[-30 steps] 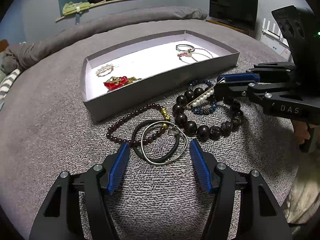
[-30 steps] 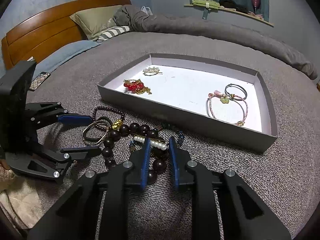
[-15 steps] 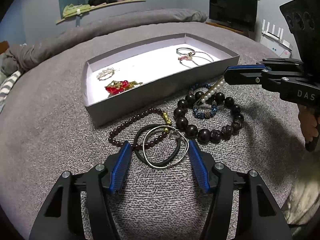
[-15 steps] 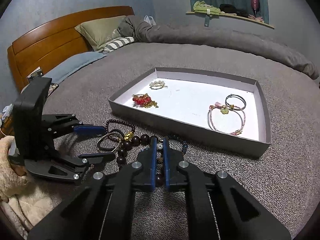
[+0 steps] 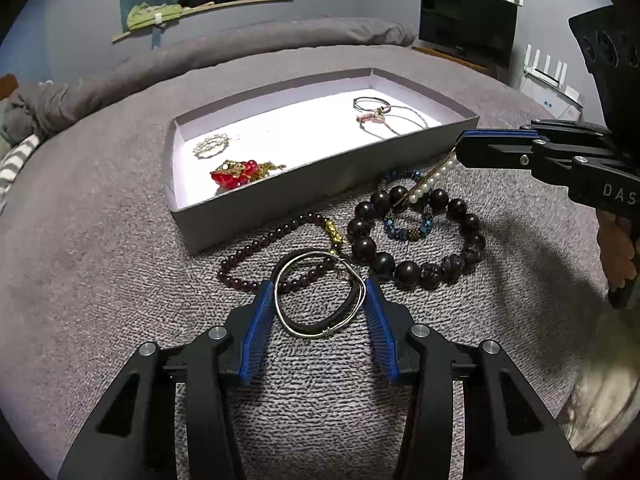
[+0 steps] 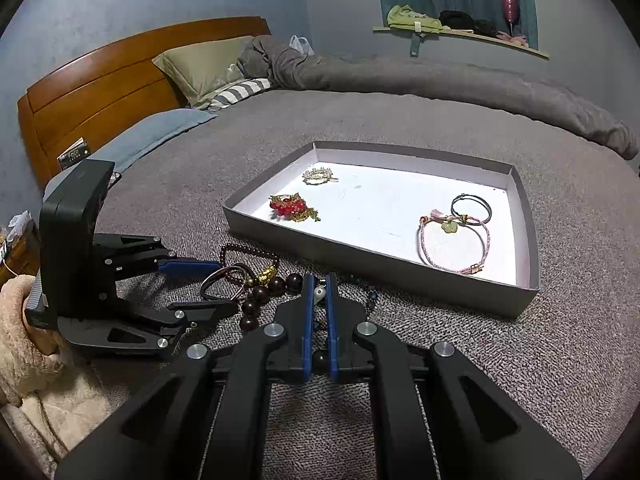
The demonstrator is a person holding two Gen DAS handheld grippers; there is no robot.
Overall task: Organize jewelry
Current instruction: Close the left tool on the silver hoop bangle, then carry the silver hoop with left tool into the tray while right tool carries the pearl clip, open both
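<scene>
A grey tray (image 5: 320,184) (image 6: 384,268) lies on the bed and holds a red ornament (image 5: 234,174), a pearl brooch (image 5: 210,146) and thin bracelets (image 6: 454,244). In front of it lie a dark large-bead bracelet (image 5: 416,268), a blue bead bracelet (image 5: 408,232) and a maroon bead strand (image 5: 260,244). My left gripper (image 5: 320,304) is open, its fingers on either side of a silver bangle and black hair tie (image 5: 320,300). My right gripper (image 6: 319,292) (image 5: 460,152) is shut on a pearl hair clip (image 5: 430,180) and lifts it off the beads.
The grey bed cover (image 5: 100,260) spreads all round. A wooden headboard (image 6: 100,92) and pillows (image 6: 200,68) are at the far left in the right wrist view. A TV (image 5: 468,28) stands beyond the bed. A fluffy cream sleeve (image 6: 36,360) is at the lower left.
My right gripper closed on the pearl hair clip and lifted its end up off the bead bracelets. My left gripper narrowed around the bangle and hair tie.
</scene>
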